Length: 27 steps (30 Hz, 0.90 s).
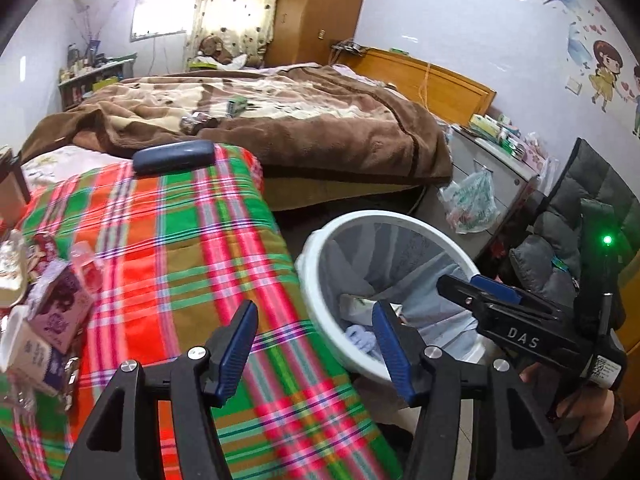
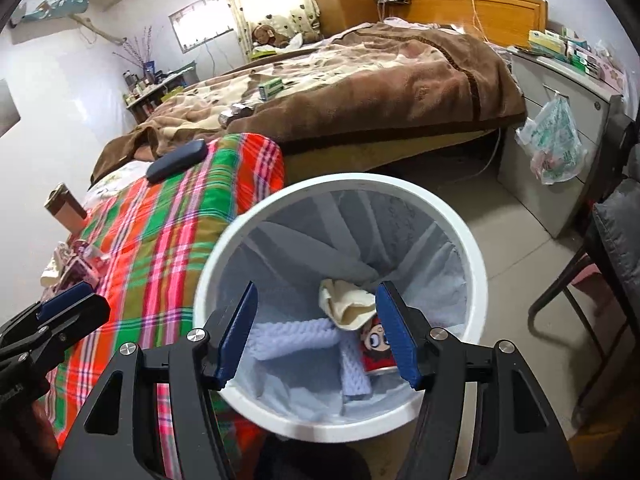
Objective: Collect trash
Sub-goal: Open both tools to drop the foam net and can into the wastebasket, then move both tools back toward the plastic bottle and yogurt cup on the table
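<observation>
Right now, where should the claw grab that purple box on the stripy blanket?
Grip the purple box across its narrow sides, coming down from above. It lies tilted among other wrappers at the plaid blanket's edge, so its top is clearest. The left claw is open, probably wide enough.

Open mouth of the white bin (image 2: 476, 256) (plaid bedding (image 2: 160, 240) hard against its left rim).
</observation>
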{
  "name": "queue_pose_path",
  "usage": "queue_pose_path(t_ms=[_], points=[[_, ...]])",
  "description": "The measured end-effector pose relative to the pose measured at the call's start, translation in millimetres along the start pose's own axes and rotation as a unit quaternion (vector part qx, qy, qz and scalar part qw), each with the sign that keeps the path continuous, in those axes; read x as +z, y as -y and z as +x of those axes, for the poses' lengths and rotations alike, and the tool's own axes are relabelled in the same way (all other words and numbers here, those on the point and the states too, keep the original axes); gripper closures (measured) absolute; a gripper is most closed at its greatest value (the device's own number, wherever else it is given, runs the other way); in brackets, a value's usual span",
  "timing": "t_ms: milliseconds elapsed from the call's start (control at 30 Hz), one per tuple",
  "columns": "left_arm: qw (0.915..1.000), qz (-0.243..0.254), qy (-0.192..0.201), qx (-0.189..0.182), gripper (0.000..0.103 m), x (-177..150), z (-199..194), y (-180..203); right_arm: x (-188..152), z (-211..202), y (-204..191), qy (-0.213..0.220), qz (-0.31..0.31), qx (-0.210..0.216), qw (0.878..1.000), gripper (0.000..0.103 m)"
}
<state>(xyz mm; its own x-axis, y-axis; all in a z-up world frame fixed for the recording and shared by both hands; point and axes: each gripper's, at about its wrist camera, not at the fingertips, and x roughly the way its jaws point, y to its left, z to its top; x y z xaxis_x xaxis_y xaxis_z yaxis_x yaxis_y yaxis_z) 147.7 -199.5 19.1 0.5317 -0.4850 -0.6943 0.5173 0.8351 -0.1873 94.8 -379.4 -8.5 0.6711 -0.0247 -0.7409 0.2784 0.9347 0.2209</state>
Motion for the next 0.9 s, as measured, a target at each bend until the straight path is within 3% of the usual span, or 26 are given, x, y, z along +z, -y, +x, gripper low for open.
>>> queue_pose_path(t_ms=[500,900], points=[[0.9936,-0.069,0.044,0.078,0.044,-32.3,-62.4,-77.8,-15.1,2.8,-64.8,-0.004,-0.045,0.057,0.997,0.040],[0.9776,-0.136,0.064,0.147,0.041,-68.0,-113.8,-155.9,-34.3,14.7,-131.6,-0.026,-0.107,0.109,0.988,0.040]])
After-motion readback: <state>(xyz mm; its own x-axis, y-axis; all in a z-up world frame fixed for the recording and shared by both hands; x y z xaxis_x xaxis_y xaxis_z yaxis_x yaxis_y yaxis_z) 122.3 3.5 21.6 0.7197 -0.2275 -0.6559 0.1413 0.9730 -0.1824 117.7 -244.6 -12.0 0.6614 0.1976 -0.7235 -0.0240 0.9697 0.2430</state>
